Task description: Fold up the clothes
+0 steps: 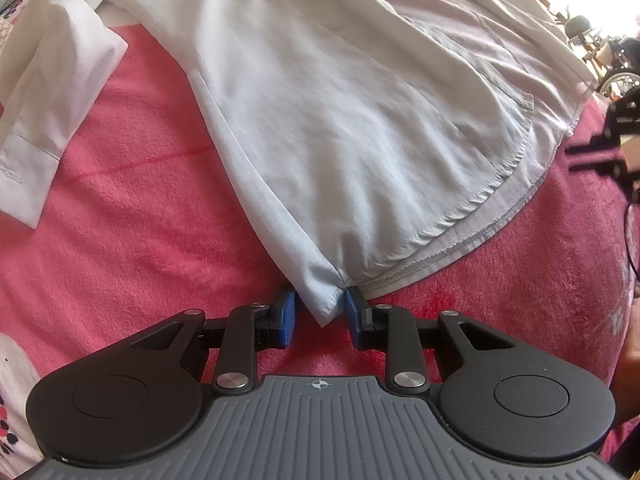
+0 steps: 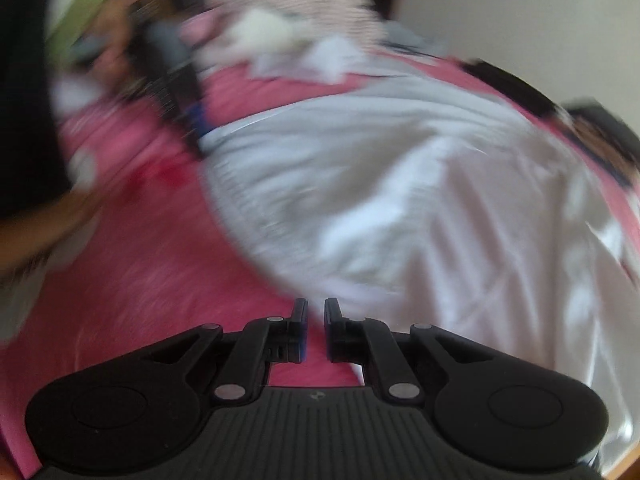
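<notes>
Jaws of my left gripper (image 1: 320, 312) pinch a corner of the white cotton shirt (image 1: 340, 120) on the pink fleece blanket (image 1: 140, 220); my right gripper (image 2: 316, 320) sits nearly closed, empty.

1. Bare pink blanket (image 1: 132, 208) lies open at centre left of the left wrist view, between the white shirt (image 1: 340, 120) and its sleeve (image 1: 48, 92).
2. The shirt fills the upper middle there.
3. In the blurred right wrist view, pink blanket lies free at lower left; the left claw (image 2: 192, 120) stands at upper left.
</notes>
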